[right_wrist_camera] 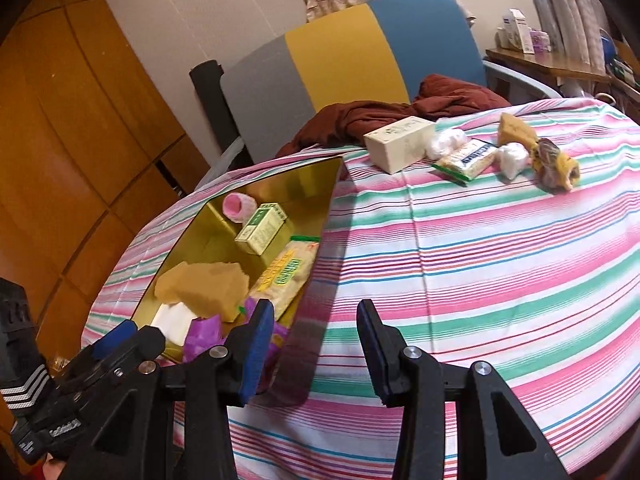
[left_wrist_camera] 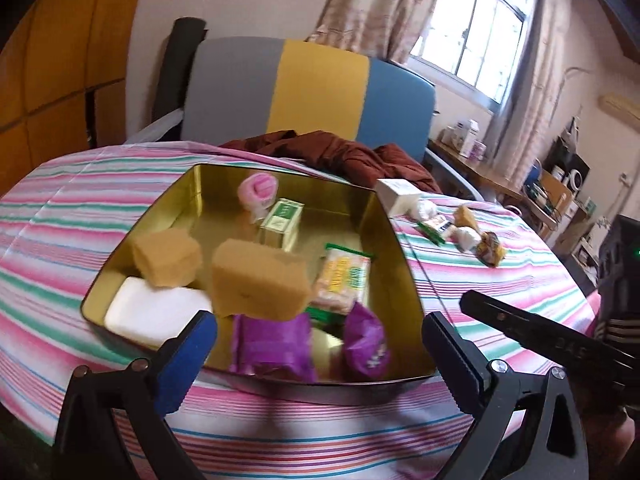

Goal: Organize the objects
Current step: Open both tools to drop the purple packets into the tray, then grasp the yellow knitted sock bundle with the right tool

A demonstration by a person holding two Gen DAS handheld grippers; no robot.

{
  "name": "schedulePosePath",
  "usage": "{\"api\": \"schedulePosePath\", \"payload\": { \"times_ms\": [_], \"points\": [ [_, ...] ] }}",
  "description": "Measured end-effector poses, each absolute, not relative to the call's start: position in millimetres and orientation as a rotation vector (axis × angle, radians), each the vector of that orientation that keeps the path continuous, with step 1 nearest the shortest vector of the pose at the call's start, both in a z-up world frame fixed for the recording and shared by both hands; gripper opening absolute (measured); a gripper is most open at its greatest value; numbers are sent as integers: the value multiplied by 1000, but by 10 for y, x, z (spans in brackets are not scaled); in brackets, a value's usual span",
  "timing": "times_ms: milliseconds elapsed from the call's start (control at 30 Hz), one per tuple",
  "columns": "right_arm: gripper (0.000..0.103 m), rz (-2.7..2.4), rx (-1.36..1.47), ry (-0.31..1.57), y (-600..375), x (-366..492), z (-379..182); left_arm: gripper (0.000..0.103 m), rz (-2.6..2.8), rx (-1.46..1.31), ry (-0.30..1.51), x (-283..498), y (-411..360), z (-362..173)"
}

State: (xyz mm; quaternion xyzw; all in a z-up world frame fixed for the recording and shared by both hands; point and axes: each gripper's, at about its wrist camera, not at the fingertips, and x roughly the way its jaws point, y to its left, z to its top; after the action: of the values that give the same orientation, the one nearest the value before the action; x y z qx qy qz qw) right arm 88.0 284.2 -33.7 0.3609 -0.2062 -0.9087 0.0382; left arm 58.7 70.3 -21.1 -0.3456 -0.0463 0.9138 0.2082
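Note:
A gold tin (left_wrist_camera: 160, 208) on the striped cloth holds two tan sponges (left_wrist_camera: 256, 276), a white bar (left_wrist_camera: 152, 312), a pink roll (left_wrist_camera: 258, 192), a green-and-white box (left_wrist_camera: 280, 220), a snack packet (left_wrist_camera: 344, 276) and purple packets (left_wrist_camera: 272, 344). My left gripper (left_wrist_camera: 320, 340) hangs wide open over the tin's near edge, nothing between its fingers. My right gripper (right_wrist_camera: 316, 320) hovers over the cloth just right of the tin (right_wrist_camera: 304, 184), its jaws a little apart and empty. Loose on the cloth lie a white box (right_wrist_camera: 400, 142), a packet (right_wrist_camera: 466, 160), white wads (right_wrist_camera: 512, 158), a sponge piece (right_wrist_camera: 516, 128) and a brown-yellow wrapper (right_wrist_camera: 554, 160).
A maroon cloth (right_wrist_camera: 400, 116) is heaped at the table's far edge, before a grey, yellow and blue chair back (right_wrist_camera: 344, 56). A wooden wardrobe (right_wrist_camera: 80, 120) stands to the left. A cluttered desk (left_wrist_camera: 480, 172) lies to the right. Bare striped cloth (right_wrist_camera: 500, 280) spreads right of the tin.

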Motion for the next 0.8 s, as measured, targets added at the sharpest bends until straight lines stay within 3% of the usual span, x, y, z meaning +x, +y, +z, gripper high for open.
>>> {"api": "schedulePosePath", "payload": {
  "times_ms": [533, 800],
  "points": [
    [50, -2973, 1259, -717, 3954, 886, -629, 103, 2334, -939, -49, 672, 1473, -27],
    [66, -3100, 1313, -645, 4702, 707, -684, 103, 2241, -983, -20, 729, 1969, -45]
  ]
}}
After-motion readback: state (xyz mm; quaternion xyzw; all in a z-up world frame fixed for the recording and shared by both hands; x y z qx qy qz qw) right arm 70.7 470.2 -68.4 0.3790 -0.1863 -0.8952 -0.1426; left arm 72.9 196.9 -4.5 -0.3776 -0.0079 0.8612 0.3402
